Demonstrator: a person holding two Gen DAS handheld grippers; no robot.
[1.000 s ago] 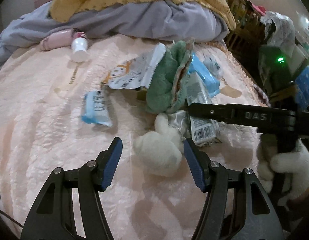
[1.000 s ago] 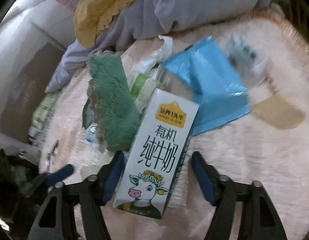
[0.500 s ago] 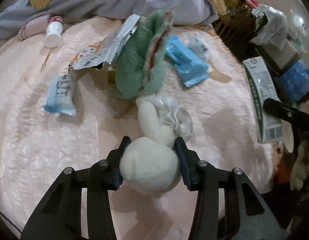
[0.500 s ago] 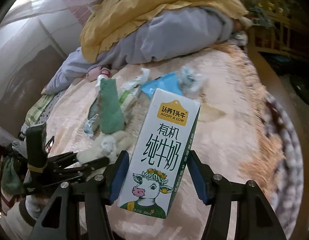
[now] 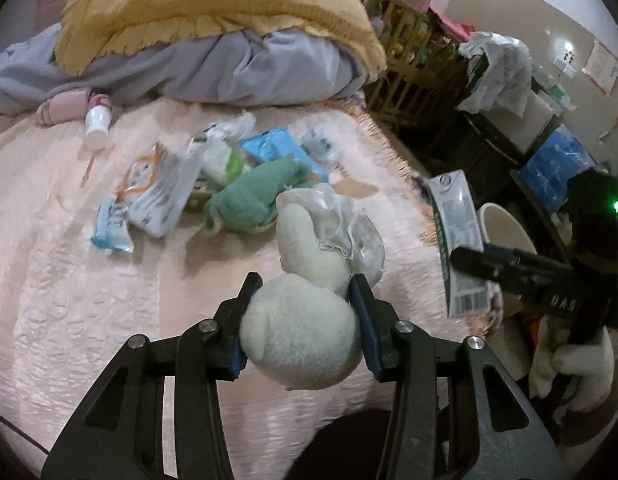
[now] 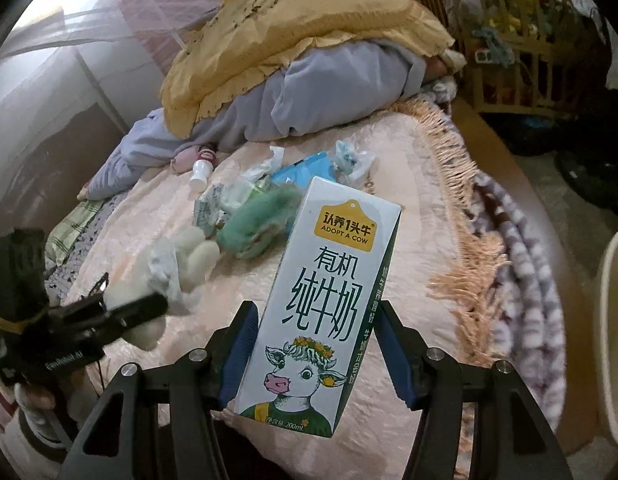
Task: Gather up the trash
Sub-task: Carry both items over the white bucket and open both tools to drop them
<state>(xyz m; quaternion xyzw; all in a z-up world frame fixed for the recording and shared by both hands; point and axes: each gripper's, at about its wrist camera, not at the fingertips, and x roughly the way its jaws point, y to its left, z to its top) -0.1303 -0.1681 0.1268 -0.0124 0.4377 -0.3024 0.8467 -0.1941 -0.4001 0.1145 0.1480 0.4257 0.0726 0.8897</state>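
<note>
My left gripper is shut on a white plush toy with a crinkled clear frill, held above the pink bedspread. My right gripper is shut on a white and green milk carton, upright between its blue pads. In the left wrist view, that carton hangs past the bed's right edge, near a white bin. Left on the bed are a blue wrapper, a white printed packet, a blue packet, a green cloth and a small white bottle.
A yellow pillow and a grey blanket are heaped at the bed's far end. A wooden crib and dark clutter stand to the right. The bin's rim shows at the right edge of the right wrist view. A fringe lines the bed's edge.
My left gripper closed on the plush toy and lifted it off the bedspread. My right gripper rose and drew back from the trash pile to the bed's edge with the carton.
</note>
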